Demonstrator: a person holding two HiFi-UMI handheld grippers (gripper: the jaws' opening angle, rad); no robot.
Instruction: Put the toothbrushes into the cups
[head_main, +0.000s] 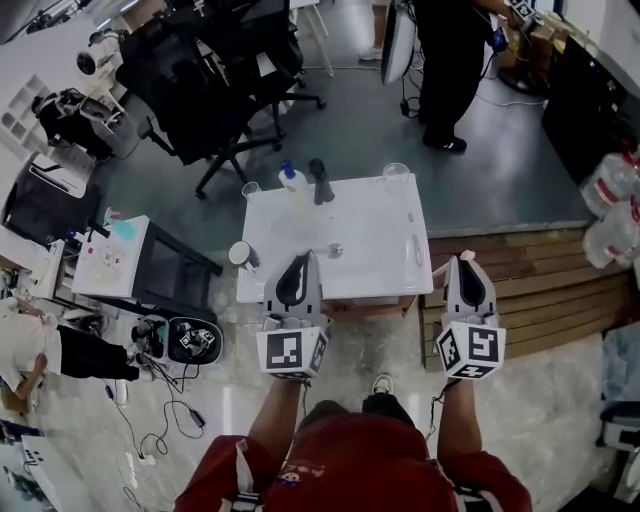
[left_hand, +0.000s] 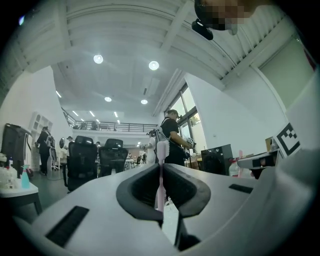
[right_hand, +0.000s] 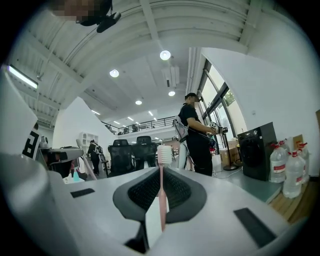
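Pink slim-handled toothbrush (left_hand: 161, 176) stands upright, clamped between the jaws of the left tool (head_main: 301, 262), bristle head above them. Second pink toothbrush (right_hand: 161, 196) clamped the same way in the right tool (head_main: 466, 264). White square tabletop (head_main: 370, 215): left tool over its near edge, right tool just off its near right corner. Clear cup (head_main: 251, 189) at its far left corner, second clear cup (head_main: 396, 173) at its far right corner.
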